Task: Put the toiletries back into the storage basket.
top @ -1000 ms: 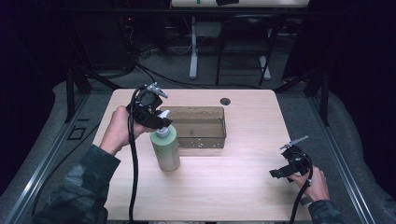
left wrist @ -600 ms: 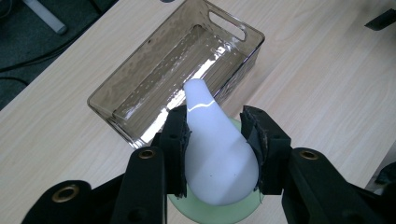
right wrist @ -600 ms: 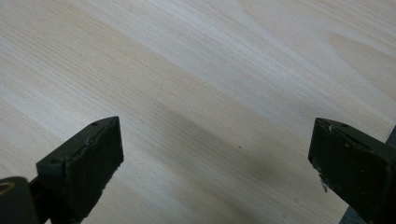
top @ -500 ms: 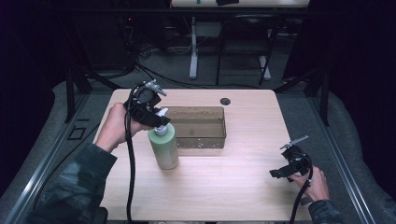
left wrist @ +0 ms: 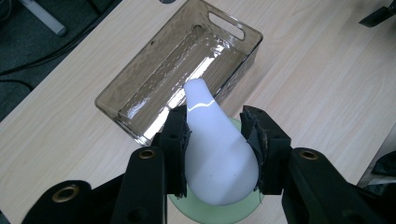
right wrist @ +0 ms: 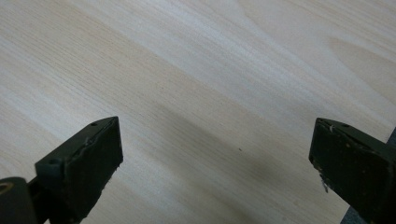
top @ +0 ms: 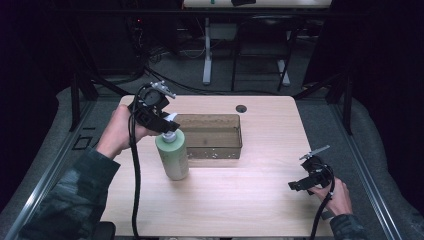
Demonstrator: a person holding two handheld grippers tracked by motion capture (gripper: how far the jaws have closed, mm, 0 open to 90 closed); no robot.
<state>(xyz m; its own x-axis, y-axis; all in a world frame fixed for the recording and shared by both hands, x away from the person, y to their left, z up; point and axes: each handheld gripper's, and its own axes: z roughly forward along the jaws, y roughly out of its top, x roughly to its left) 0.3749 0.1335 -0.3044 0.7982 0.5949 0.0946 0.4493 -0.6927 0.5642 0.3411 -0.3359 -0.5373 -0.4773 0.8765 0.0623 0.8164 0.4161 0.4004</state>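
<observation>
A pale green pump bottle [top: 172, 157] stands upright on the wooden table just left of a clear smoky plastic bin [top: 210, 135]. My left gripper [top: 162, 122] is shut on the bottle's white pump head [left wrist: 215, 154], its jaws pressing both sides of it from above. The bin [left wrist: 182, 70] lies beyond the bottle in the left gripper view and looks empty. My right gripper [top: 306, 180] rests low near the table's front right corner, open, with bare wood between its fingers [right wrist: 81, 163].
A small dark round hole [top: 241, 108] sits in the table [top: 240, 195] near the far edge. Cables trail from both grippers toward the front edge. Table legs and floor cables lie behind the table.
The left gripper and the bottle have shifted slightly toward the front left; the grip on the pump head is unchanged. The right gripper has stayed put.
</observation>
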